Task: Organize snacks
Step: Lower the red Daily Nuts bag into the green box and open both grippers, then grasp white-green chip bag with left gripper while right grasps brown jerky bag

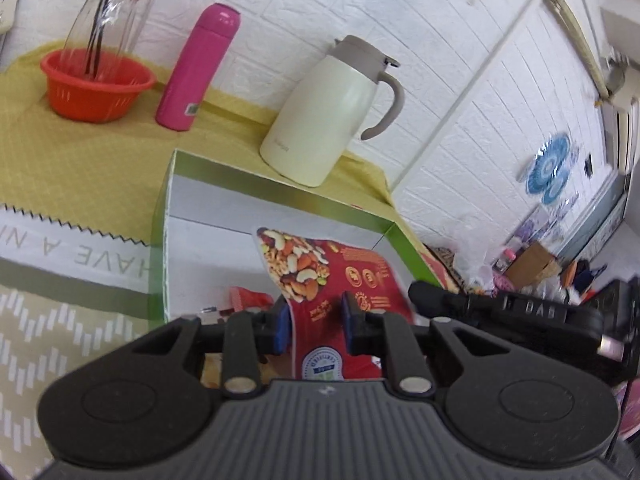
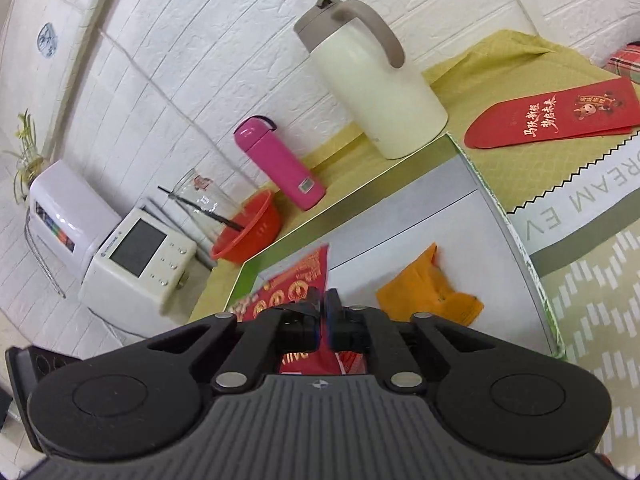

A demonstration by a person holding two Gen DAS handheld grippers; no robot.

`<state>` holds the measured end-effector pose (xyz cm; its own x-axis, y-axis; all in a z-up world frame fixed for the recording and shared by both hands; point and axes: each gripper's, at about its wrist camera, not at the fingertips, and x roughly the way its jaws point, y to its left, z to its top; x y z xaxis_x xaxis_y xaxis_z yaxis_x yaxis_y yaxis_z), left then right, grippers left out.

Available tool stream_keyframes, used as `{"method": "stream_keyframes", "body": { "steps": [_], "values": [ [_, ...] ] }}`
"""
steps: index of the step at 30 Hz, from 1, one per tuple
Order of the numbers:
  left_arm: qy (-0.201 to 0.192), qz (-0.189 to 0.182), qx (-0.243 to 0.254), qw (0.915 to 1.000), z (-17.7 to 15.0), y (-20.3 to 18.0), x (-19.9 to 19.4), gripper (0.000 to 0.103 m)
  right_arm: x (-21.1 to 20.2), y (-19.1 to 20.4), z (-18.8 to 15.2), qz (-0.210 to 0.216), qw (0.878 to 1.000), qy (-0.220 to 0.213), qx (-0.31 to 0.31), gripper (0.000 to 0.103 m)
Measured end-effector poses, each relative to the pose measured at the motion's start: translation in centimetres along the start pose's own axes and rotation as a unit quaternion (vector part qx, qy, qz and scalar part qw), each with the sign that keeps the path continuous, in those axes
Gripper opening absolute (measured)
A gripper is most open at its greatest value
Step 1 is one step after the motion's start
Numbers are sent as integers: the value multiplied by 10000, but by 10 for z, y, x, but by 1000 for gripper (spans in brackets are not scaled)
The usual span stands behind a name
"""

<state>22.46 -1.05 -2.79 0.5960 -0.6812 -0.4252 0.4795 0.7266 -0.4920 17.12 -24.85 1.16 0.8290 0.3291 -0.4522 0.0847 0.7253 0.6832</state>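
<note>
While we look along both grippers, a yellow-green cloth covers the surface against a white brick-pattern wall, with a patterned mat laid nearer to us. Along the far side stand a cream thermal jug, a pink flask and an orange-red basket holding a glass carafe; the right view adds a white appliance at far left and a red envelope on the cloth at right. Between them sits the green-rimmed box, white inside. Our left gripper has its jaws moderately apart on either side of the red nut packet, which stands over the box — whether the pads press it we cannot tell. Our right gripper has its jaws narrowed to a slit, pinching that packet's edge, and an orange packet lies on the box floor just right.
</note>
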Motion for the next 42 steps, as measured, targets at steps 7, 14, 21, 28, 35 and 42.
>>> {"method": "stream_keyframes", "body": {
  "steps": [7,14,21,28,35,42],
  "values": [
    [-153,799,1251,9888,-16,-27,-36,57,-54,15,7,408,9946,-478,-827,103],
    [-71,642,1849,9806,-78,-61,-107,93,-137,28,-42,-118,9584,-491,-2809,103],
    [527,389,2901,9548,-141,-99,-113,93,-143,-5,-66,-878,9574,-29,-2749,103],
    [1379,248,2994,9438,-159,-105,-83,93,-99,-35,-50,-844,9819,331,-1661,103],
    [1691,137,3004,9386,-170,-103,-75,93,-87,-40,-55,-650,9831,675,-1573,103],
    [1671,280,2793,9452,-164,-100,-71,93,-77,-29,-67,-983,9664,897,-2200,103]
  ]
}}
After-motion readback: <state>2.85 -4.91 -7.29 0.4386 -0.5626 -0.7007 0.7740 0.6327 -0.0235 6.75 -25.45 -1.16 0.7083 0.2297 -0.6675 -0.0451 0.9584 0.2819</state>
